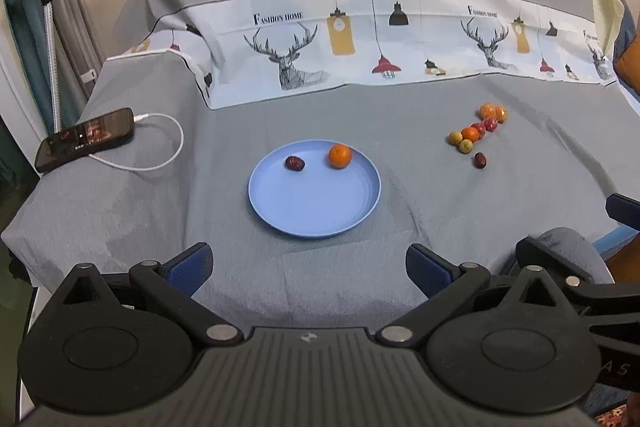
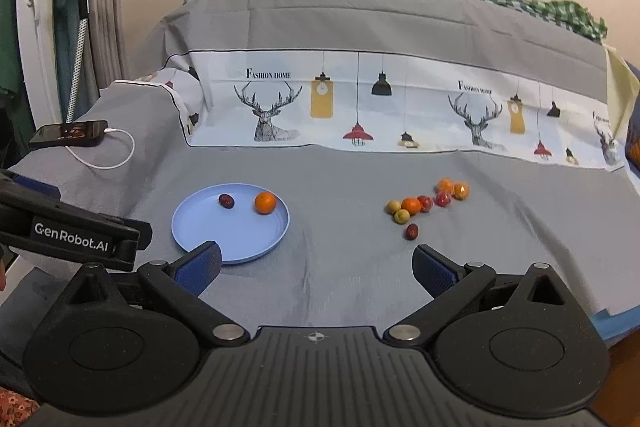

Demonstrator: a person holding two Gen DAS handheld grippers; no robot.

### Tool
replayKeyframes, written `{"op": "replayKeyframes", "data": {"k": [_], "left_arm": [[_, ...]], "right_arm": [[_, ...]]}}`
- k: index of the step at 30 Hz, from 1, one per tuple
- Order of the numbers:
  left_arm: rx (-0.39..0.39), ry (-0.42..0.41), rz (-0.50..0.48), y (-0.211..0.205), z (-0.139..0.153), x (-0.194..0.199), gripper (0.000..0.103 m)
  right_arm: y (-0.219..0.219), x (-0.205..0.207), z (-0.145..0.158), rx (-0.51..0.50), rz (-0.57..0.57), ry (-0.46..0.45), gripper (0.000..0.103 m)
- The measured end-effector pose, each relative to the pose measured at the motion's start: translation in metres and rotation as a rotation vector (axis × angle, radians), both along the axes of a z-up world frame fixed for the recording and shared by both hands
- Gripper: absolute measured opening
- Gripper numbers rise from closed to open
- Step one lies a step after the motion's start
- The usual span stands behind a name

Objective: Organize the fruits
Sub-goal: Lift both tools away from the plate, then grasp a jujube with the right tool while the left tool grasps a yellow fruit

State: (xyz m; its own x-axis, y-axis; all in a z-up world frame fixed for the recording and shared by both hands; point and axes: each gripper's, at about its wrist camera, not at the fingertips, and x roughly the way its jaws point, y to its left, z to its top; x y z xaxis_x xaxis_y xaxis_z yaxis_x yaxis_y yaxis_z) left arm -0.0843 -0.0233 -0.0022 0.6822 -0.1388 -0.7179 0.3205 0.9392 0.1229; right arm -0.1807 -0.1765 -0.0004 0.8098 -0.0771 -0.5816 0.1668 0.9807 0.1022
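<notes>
A blue plate (image 1: 316,211) (image 2: 216,239) lies on the grey cloth and holds an orange (image 1: 340,155) (image 2: 265,203) and a dark red date (image 1: 295,163) (image 2: 226,201). To its right lies a loose cluster of fruits (image 1: 476,131) (image 2: 424,205): small oranges, red and yellow-green fruits, and a lone dark red date (image 1: 480,160) (image 2: 412,231) nearest me. My left gripper (image 1: 308,267) is open and empty, in front of the plate. My right gripper (image 2: 316,267) is open and empty, in front of the gap between plate and cluster.
A phone (image 1: 84,139) (image 2: 70,133) on a white charging cable (image 1: 160,163) lies at the left edge. A folded printed sheet (image 1: 360,47) rises behind the fruits. The left gripper's body (image 2: 68,233) shows at the left of the right wrist view.
</notes>
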Motion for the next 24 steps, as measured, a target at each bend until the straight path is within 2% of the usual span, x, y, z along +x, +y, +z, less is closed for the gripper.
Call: {"op": "replayKeyframes", "data": {"k": [6,12,15,18,24], "left_arm": [[0.021,0.075,-0.011,-0.004,-0.015,0.016,0.103],[0.074,0.054,0.007,-0.011,-0.025,0.032,0.103],[0.140,0.023,0.003,-0.027,-0.037,0.047,0.103],[0.190,0.045,-0.018,-0.049,-0.053,0.069,0.103],[0.169,0.093,-0.055,-0.088,-0.067,0.109,0.103]], "right_arm": [[-0.008,0.009,-0.005,0.032,-0.015,0.003,0.101],[-0.042,0.031,-0.023,0.111,-0.121,0.027,0.102],[-0.067,0.048,-0.040,0.162,-0.205,0.067,0.102],[-0.090,0.067,-0.061,0.198,-0.283,0.108,0.102],[-0.129,0.132,-0.121,0.124,-0.370,0.194,0.102]]}}
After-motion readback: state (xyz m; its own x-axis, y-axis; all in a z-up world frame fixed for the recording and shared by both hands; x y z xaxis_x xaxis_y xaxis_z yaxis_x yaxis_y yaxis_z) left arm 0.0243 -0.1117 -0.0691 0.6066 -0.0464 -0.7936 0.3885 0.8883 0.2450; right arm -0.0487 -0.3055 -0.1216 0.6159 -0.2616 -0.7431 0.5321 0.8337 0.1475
